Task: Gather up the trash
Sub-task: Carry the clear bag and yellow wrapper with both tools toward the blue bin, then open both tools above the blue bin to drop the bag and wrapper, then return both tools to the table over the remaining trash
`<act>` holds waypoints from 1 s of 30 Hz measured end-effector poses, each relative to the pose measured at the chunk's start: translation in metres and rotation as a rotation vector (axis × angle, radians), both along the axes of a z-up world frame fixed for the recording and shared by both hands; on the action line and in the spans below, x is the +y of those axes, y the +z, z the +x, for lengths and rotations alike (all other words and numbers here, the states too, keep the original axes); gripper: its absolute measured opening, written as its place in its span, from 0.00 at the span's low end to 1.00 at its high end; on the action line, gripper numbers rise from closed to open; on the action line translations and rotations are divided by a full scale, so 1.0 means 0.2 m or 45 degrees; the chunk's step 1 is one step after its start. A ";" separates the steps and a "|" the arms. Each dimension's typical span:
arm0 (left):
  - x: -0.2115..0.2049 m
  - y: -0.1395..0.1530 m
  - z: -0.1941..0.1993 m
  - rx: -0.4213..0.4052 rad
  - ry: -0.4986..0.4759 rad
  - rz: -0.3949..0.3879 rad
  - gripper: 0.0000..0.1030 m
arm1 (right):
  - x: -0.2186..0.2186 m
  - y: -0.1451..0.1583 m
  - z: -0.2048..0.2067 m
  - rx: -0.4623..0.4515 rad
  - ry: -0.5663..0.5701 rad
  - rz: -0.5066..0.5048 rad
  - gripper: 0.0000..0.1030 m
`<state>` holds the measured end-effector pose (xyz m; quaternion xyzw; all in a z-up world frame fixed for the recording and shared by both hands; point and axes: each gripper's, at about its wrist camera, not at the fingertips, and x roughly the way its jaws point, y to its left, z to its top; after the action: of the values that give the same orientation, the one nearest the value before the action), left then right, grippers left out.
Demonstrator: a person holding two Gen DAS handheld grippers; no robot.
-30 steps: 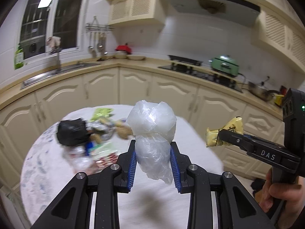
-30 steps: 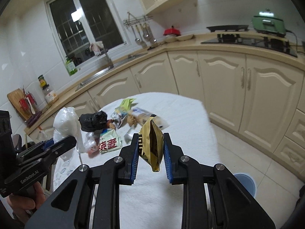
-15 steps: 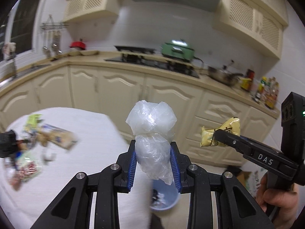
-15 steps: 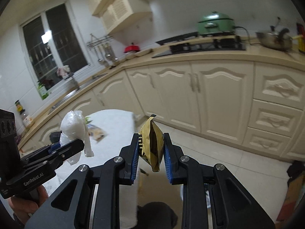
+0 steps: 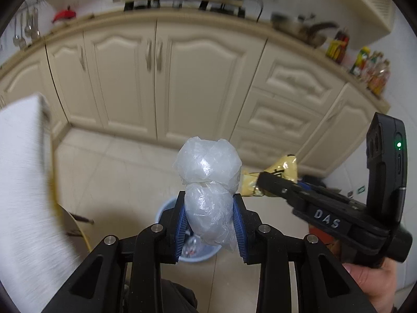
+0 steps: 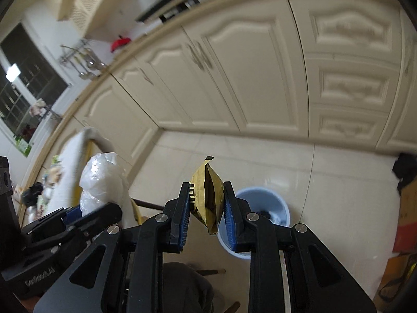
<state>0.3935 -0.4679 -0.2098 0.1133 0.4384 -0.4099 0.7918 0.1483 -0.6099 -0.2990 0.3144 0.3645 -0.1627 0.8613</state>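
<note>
While both grippers point down toward a tiled kitchen floor, the left gripper (image 5: 209, 217) has its blue pads pressed on a crumpled clear plastic bag (image 5: 207, 180), and its jaws are easing apart with the bag between them. Beside it, the right gripper (image 6: 206, 215) is clamped on a gold snack wrapper (image 6: 208, 198). A pale blue trash bin (image 6: 271, 203) stands on the floor just beyond both grippers, with some trash already inside. Cream cabinets (image 5: 198, 78) line the wall behind. A white-covered table (image 5: 23, 182) edges in at left.
</note>
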 end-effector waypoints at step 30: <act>0.37 0.38 -0.41 -0.259 0.099 -0.085 0.99 | 0.12 0.42 -0.23 -0.173 -0.182 -0.056 1.00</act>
<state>0.3125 -0.3937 -0.1342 0.1108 0.3459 -0.3794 0.8509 0.1023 -0.5862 -0.2145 0.3310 0.2782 -0.2101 0.8769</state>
